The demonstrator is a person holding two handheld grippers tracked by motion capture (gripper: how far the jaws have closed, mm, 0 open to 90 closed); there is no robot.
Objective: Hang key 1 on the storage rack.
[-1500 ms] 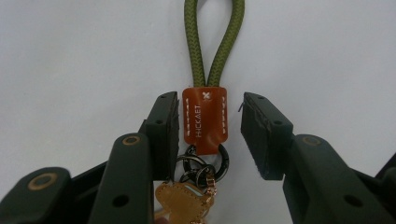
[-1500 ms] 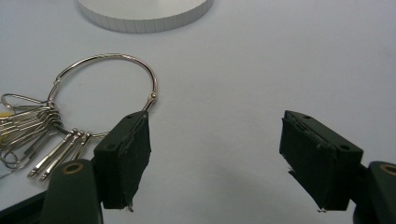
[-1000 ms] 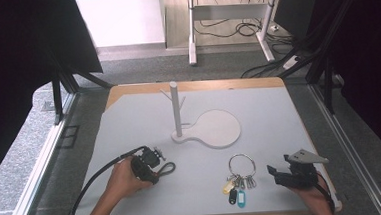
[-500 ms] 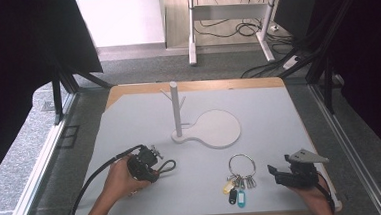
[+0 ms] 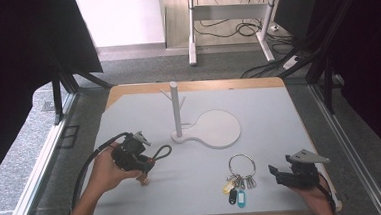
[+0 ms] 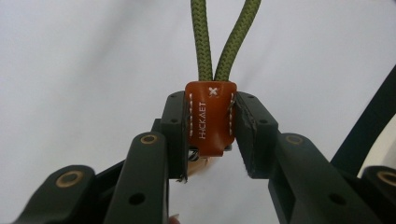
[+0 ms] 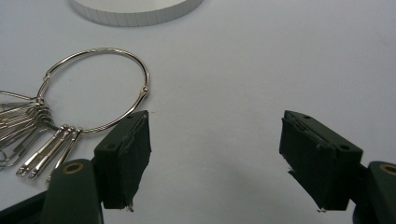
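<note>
Keys on a big steel ring lay on the pale tabletop, near its front edge and just left of the right tongs. Coloured tags hung among them, one blue. Farther back stood a white peg stand, its post upright with short pegs angled off it, on a flat round white base. Nothing stood between the left tongs and that stand; the key bunch lay well off to the side, apart from both.

In the left gripper view, the left tongs were clenched on the orange leather tab of a cord keychain, one pad pressed to each long side of it. The tab ran lengthwise straight along the tongs, its stamped lettering running the same way. From its far end the olive-green cord loop rose as two strands directly away from the tongs. In the high view the loop stuck out of the tongs towards the right and slightly away from the person, roughly towards the stand's base, over the tabletop's left front part. Whether the keychain touched the tabletop could not be told.

The right tongs were released, wide apart, with bare tabletop between them. The steel ring lay just beyond one pad, and the edge of the white base showed farther on.
</note>
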